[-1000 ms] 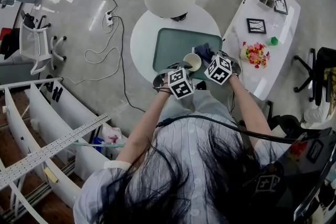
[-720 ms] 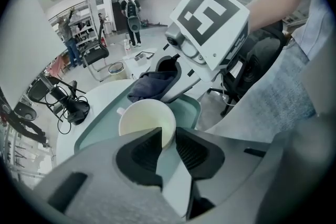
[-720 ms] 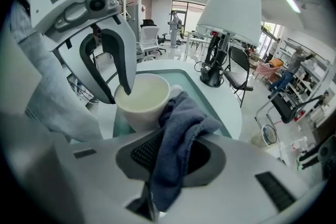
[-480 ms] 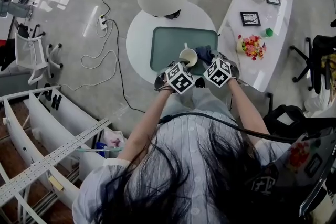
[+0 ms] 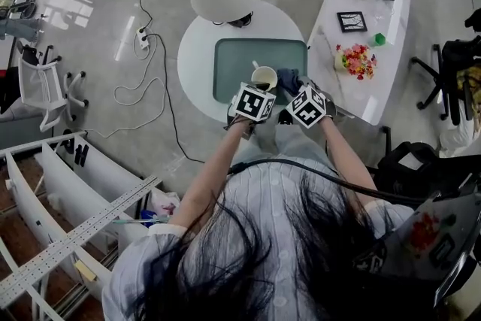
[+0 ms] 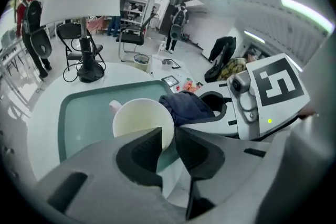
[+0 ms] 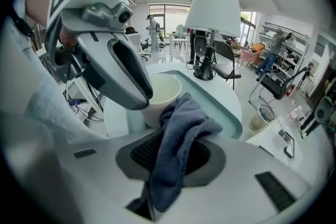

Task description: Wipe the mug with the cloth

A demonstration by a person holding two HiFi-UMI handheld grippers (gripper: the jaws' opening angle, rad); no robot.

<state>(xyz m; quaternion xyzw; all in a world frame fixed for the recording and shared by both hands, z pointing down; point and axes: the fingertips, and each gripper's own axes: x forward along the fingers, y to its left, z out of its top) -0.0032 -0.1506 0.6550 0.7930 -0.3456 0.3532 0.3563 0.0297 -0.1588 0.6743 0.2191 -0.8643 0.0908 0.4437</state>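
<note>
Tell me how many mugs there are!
1: the mug is gripped at its rim by the left gripper, next to the cloth. Others may be hidden.

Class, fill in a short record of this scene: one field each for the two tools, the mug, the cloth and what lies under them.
left tool: shut on the rim of the mug, one jaw inside, one outside
right tool: shut on the cloth
mug: cream, empty inside
cloth: dark blue, bunched against the mug's outer side
underneath: green tray on a round white table
</note>
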